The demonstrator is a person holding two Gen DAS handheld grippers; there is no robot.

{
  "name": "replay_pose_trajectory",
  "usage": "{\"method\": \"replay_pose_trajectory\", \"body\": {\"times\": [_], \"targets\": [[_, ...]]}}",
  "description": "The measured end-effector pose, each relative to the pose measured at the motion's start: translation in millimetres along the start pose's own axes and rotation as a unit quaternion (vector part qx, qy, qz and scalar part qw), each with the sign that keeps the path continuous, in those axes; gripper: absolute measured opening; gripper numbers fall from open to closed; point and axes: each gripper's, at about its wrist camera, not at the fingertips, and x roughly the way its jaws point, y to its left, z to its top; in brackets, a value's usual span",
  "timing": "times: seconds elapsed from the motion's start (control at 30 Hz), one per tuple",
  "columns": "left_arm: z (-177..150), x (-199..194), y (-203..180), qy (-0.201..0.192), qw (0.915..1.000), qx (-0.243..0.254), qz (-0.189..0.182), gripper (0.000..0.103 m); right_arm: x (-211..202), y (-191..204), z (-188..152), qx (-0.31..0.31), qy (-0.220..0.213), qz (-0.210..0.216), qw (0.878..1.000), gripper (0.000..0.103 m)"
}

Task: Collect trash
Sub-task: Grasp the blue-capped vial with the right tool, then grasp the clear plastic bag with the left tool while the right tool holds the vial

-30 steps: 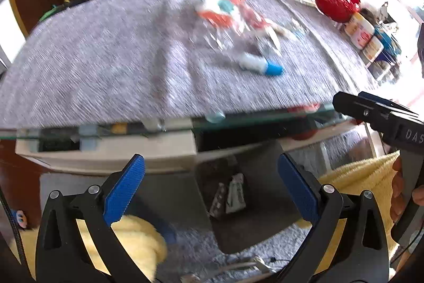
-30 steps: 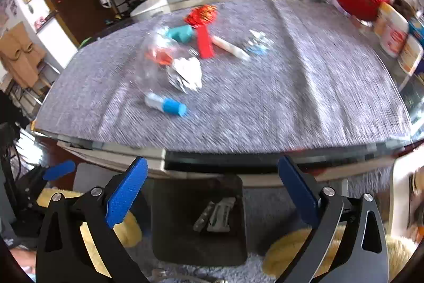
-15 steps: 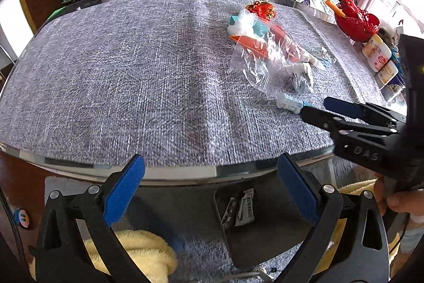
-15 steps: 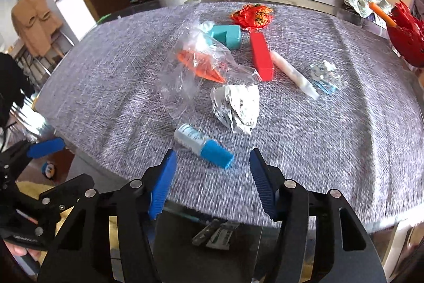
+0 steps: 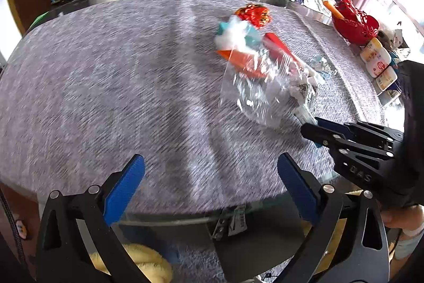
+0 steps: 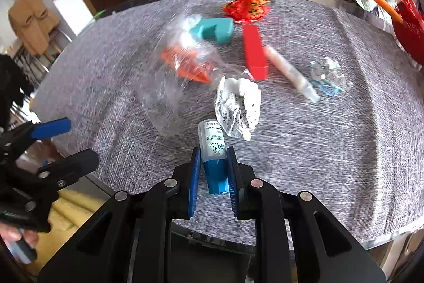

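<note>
A small white bottle with a blue cap (image 6: 210, 134) lies near the front edge of the grey table cloth (image 5: 106, 84). My right gripper (image 6: 213, 151) is closing on it, and both blue pads press on the cap end. A crumpled paper (image 6: 238, 105) rests just beyond the bottle. Farther back lie a clear plastic bag (image 6: 169, 86), a teal block (image 6: 216, 29), a red box (image 6: 254, 52) and a white tube (image 6: 291, 73). My left gripper (image 5: 210, 159) hangs open over the table's front edge, holding nothing. In its view the right gripper (image 5: 312, 129) reaches in from the right.
A dark bin (image 5: 251, 238) with scraps in it stands on the floor under the glass table edge. A red basket (image 5: 355, 25) and some jars (image 5: 376, 60) sit at the table's right side. A yellow fluffy cushion (image 5: 143, 261) lies on the floor.
My right gripper moved in over the table and its jaws closed from wide open onto the bottle's blue cap. The left gripper shifted forward over the table edge and stayed open.
</note>
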Motion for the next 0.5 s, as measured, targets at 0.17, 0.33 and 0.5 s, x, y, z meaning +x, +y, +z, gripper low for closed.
{"method": "replay_pose_trajectory", "body": {"times": [0.17, 0.33, 0.5], "targets": [[21.3, 17.2, -12.8, 0.001, 0.9998, 0.014, -0.016, 0.092, -2.0, -11.4, 4.9, 0.022, 0.014, 0.023, 0.999, 0.021], [42.2, 39.1, -23.2, 0.005, 0.9993, 0.027, -0.024, 0.087, 3.3, -21.6, 5.1, 0.037, 0.026, 0.025, 0.999, 0.021], [53.8, 60.2, -25.8, 0.017, 0.9988, 0.028, -0.036, 0.083, 5.0, -23.9, 5.5, 0.038, 0.028, 0.013, 0.999, 0.021]]}}
